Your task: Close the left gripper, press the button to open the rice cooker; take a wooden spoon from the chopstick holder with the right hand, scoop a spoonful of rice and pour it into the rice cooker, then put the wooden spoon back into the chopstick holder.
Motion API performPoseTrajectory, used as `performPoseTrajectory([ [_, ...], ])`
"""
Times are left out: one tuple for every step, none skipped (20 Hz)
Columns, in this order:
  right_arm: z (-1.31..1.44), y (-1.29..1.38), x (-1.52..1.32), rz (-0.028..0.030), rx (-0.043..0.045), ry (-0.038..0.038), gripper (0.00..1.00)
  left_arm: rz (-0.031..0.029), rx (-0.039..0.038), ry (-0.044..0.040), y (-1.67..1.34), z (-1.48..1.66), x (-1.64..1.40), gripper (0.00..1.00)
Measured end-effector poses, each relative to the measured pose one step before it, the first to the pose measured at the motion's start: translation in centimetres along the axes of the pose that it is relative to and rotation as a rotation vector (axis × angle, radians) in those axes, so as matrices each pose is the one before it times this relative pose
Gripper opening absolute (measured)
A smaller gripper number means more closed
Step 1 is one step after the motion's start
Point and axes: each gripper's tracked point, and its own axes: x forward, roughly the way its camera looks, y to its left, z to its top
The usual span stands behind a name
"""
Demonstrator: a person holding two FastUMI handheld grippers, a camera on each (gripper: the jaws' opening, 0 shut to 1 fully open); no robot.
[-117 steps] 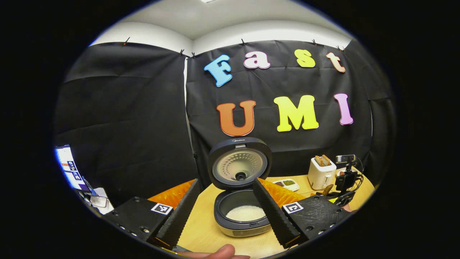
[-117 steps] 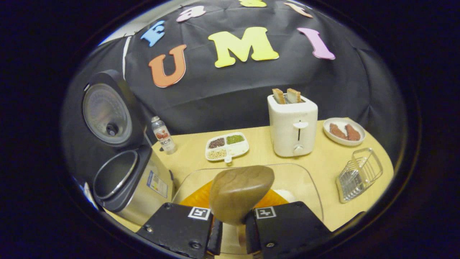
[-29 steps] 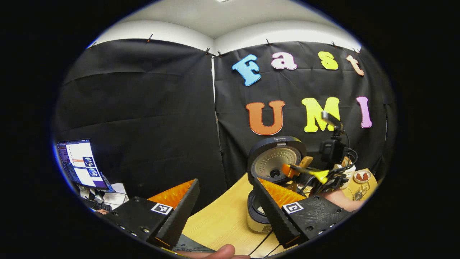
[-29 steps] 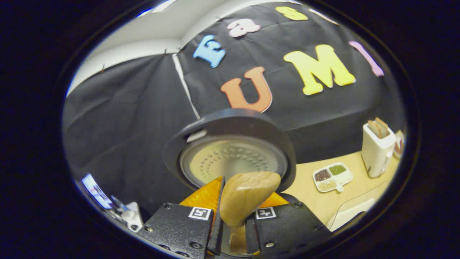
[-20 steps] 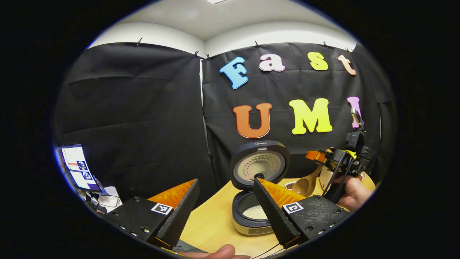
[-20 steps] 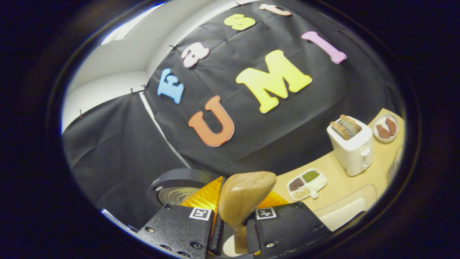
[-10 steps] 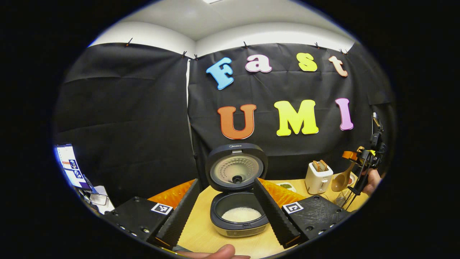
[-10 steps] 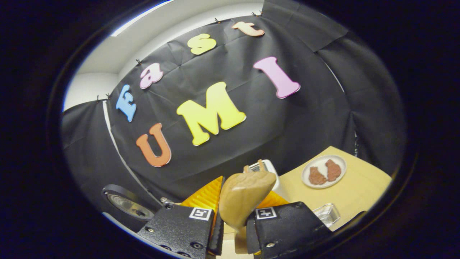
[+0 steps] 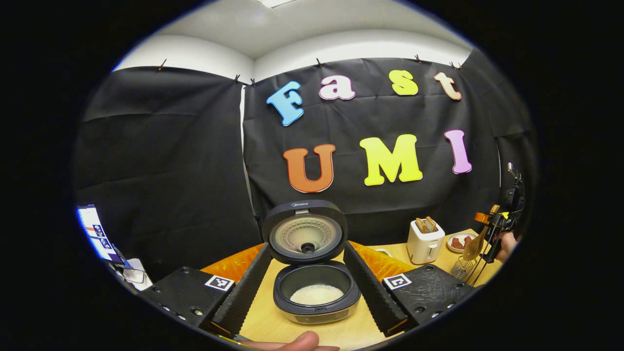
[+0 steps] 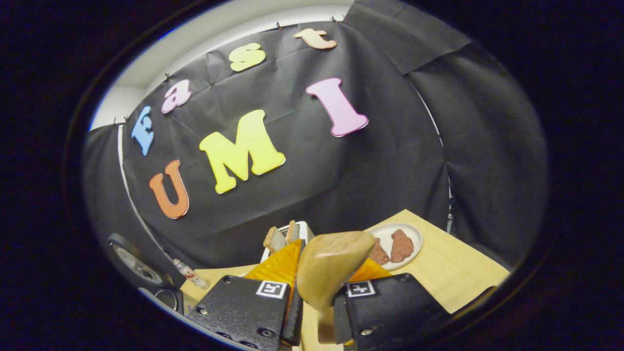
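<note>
Fingers, left gripper (image 9: 302, 285): yours stand spread wide, empty.
Fingers, right gripper (image 10: 317, 312): yours clamp the wooden spoon (image 10: 329, 270).
Rice cooker (image 9: 312, 297): lid up; white rice in pot.
Plate (image 10: 390, 231): two brown pieces.
Toaster (image 9: 425, 241): two slices.

Even, fairly bright overhead light falls on the table (image 9: 273, 319) in both views (soft shadows only). Fisheye bending curves the edges strongly. The wooden spoon (image 10: 329, 270) looks slightly soft up close.
</note>
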Motion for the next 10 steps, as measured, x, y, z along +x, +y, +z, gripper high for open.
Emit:
performPoseTrajectory([
  [-0.220,-0.335,0.275,-0.00073,-0.00359,0.00323,0.26,-0.00280,0.00223,0.00022,-0.206,0.074,0.095,0.96],
  [-0.223,-0.337,0.205,-0.00376,-0.00567,0.00308,0.26,-0.00090,0.00111,0.00510,-0.164,-0.089,0.103,0.96],
  [-0.313,-0.233,0.259,-0.00316,-0.00835,0.00624,0.26,-0.00208,0.00148,-0.00060,-0.175,-0.001,0.003,0.96],
  [-0.311,-0.364,0.122,-0.00238,-0.00565,0.00267,0.25,0.00051,0.00423,0.00093,-0.090,0.049,0.031,0.96],
  [-0.257,-0.213,0.196,-0.00211,-0.00030,0.00339,0.26,0.00162,0.00234,-0.00128,0.005,0.029,0.026,0.96],
  [-0.318,-0.136,0.400,0.00073,-0.00228,0.00439,0.26,-0.00328,0.00460,0.00101,-0.123,-0.017,0.007,0.96],
  [-0.345,-0.350,0.162,-0.00774,-0.00106,0.00623,0.26,-0.00006,0.00258,0.00232,-0.127,-0.083,0.051,0.96],
  [-0.350,-0.250,0.137,-0.00619,-0.00061,0.00314,0.26,-0.00085,0.00260,0.00022,-0.015,-0.058,-0.043,0.96],
  [-0.423,-0.242,0.241,-0.00258,0.00173,0.00295,0.26,-0.00234,0.00157,0.00182,-0.104,0.000,0.054,0.95],
  [-0.635,-0.293,0.314,-0.00596,-0.00154,0.00788,0.26,0.00032,0.00171,0.00279,-0.112,-0.143,0.031,0.96],
])
